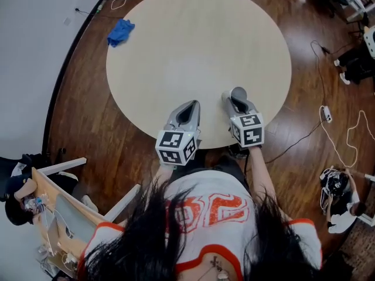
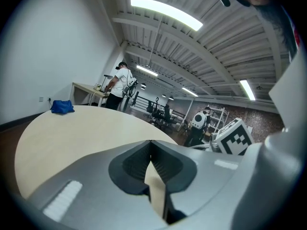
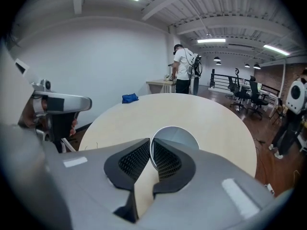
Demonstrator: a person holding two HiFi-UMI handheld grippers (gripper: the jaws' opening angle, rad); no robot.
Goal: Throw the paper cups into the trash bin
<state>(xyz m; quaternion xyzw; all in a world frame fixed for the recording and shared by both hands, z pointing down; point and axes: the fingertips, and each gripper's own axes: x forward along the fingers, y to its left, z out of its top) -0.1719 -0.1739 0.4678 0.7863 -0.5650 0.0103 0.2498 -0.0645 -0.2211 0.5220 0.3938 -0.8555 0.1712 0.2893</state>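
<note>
**Jaws pinch just a thin rim**

The jaws of the right gripper (image 3: 150,146) clamp the rim of the paper cup (image 3: 178,136) at the near edge of the round table (image 1: 199,45). The left gripper (image 2: 151,152) beside it is closed and empty. No trash bin shows. The cup could slip from such a small grip.

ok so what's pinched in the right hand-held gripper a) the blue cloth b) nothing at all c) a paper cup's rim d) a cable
c: in the right gripper view the right hand-held gripper has its jaws closed on the wall of the paper cup at its rim, while the blue cloth lies far across the table.
</note>
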